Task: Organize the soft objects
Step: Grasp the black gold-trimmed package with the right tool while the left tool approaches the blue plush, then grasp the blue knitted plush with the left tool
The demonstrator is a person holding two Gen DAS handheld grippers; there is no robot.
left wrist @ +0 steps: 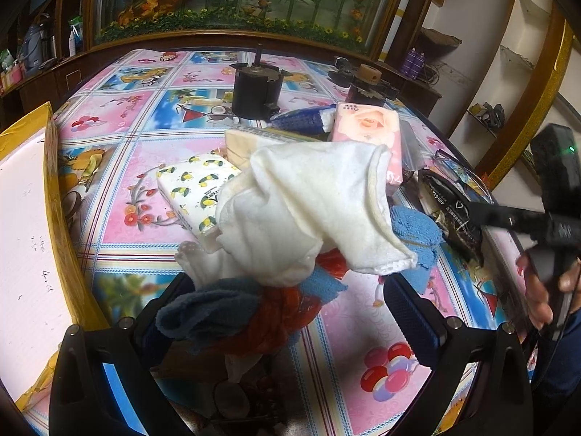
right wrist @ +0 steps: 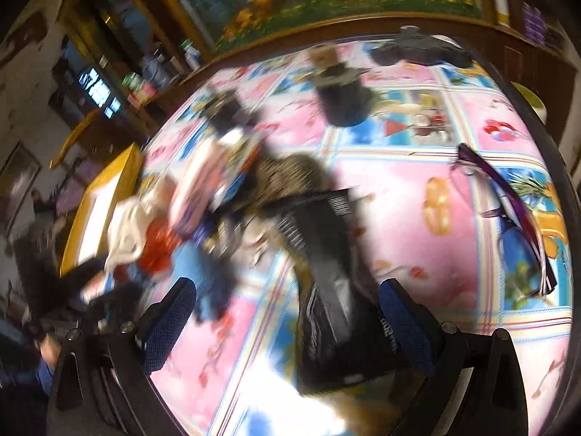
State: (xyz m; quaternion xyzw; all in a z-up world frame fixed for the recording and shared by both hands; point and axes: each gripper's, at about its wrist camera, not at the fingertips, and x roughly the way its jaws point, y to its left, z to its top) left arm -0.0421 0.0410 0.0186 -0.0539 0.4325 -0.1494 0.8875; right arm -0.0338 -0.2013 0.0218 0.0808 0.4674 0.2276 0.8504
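Note:
In the left wrist view a pile of soft things lies between my left gripper's [left wrist: 287, 301] wide-open fingers: a white cloth [left wrist: 312, 203] on top, a grey-blue cloth [left wrist: 207, 309], a red mesh piece [left wrist: 276, 316] and a light blue cloth [left wrist: 417, 229]. Tissue packs sit behind: lemon-print [left wrist: 196, 192], rose-print [left wrist: 366, 127], beige [left wrist: 243, 143]. My right gripper [right wrist: 287, 312] is open over a black packet [right wrist: 326, 290]; the view is motion-blurred. It shows in the left wrist view [left wrist: 483, 214] reaching over that black packet [left wrist: 450, 214].
A yellow-edged white box [left wrist: 25, 239] stands at the table's left. Two black cylindrical objects [left wrist: 256, 91] [left wrist: 366, 87] stand at the back. Purple glasses [right wrist: 508, 214] lie at right. The floral tablecloth [left wrist: 145, 116] covers the table; a wooden cabinet runs behind.

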